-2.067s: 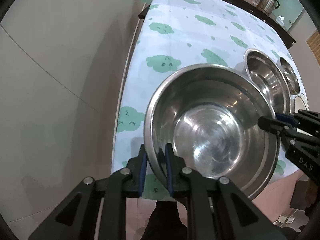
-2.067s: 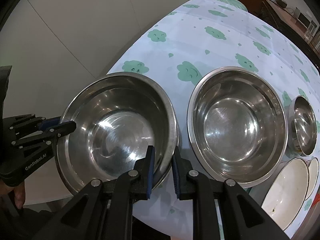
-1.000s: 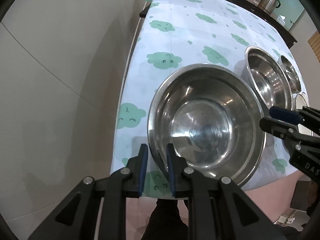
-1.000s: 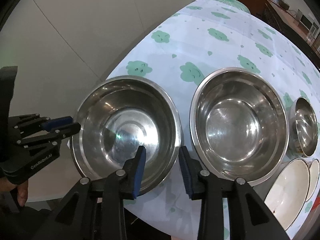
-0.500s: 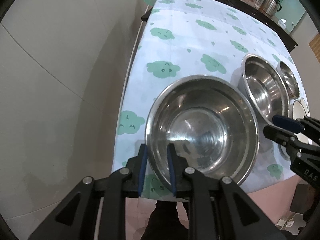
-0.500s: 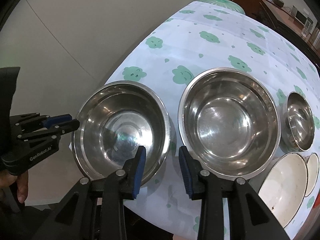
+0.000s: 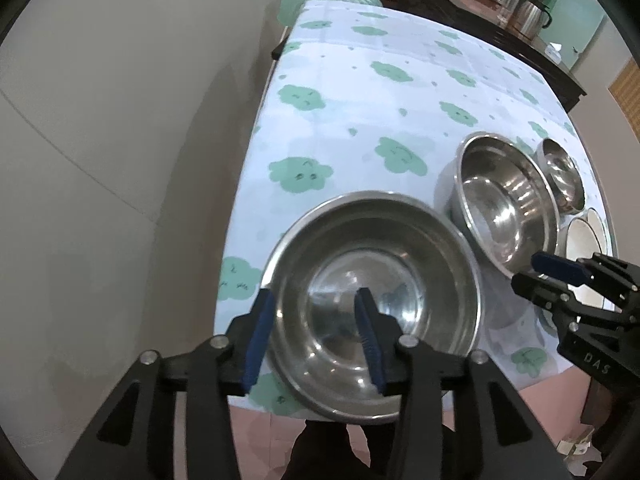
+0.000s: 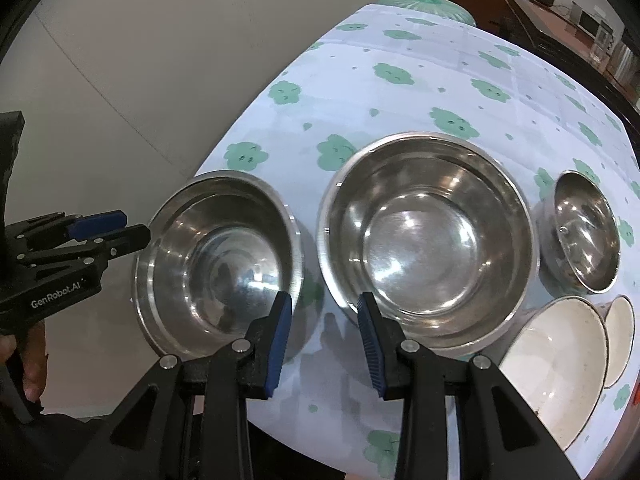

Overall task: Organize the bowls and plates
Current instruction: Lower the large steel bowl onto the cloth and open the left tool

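Cloud-print cloth covers your counter; both hand-held grippers, left and right, gape wide, holding nothing. Steel bowl sits at the near edge, beside the larger bowl; nesting looks undone.

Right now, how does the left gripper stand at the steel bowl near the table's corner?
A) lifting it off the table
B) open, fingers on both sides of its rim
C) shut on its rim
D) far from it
B: the left gripper is open, one blue pad outside the steel bowl rim, one inside.
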Action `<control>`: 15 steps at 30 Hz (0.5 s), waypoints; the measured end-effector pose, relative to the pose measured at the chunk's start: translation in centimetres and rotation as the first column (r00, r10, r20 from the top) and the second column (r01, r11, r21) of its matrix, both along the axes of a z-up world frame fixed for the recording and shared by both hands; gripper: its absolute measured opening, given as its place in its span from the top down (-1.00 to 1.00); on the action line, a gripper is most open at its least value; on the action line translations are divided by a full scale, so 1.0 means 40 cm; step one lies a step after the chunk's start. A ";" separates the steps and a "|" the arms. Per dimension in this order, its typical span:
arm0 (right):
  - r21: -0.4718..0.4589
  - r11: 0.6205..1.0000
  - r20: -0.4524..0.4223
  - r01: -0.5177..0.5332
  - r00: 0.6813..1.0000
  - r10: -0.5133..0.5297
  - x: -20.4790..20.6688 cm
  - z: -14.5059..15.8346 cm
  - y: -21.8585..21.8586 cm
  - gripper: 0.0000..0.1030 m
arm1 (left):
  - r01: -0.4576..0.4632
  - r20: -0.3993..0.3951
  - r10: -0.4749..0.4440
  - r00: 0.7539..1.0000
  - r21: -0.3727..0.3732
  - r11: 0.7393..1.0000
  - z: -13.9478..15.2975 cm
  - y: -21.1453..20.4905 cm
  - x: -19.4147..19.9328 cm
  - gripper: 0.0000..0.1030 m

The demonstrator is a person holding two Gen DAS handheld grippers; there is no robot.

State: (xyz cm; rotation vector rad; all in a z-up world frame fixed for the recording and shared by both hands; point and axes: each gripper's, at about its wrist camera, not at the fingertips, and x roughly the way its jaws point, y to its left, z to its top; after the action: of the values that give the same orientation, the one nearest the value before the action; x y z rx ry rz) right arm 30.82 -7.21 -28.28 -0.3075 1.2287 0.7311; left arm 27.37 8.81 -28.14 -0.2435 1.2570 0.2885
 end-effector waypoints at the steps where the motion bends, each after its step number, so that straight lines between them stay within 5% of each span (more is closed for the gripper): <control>1: -0.001 1.000 0.001 0.005 1.000 -0.005 0.003 0.000 -0.006 0.28 | 0.004 0.003 -0.004 1.000 0.001 1.000 0.002 -0.005 0.005 0.08; 15: -0.035 0.994 0.024 0.101 0.995 -0.100 0.082 -0.004 -0.105 0.27 | 0.080 0.016 -0.080 0.997 -0.004 0.997 0.013 -0.072 0.121 -0.04</control>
State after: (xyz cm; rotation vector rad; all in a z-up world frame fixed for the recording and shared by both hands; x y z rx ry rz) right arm 34.09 -11.40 -28.44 -0.2812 1.2282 0.6180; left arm 32.22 5.93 -27.60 -0.1980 1.2483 0.2144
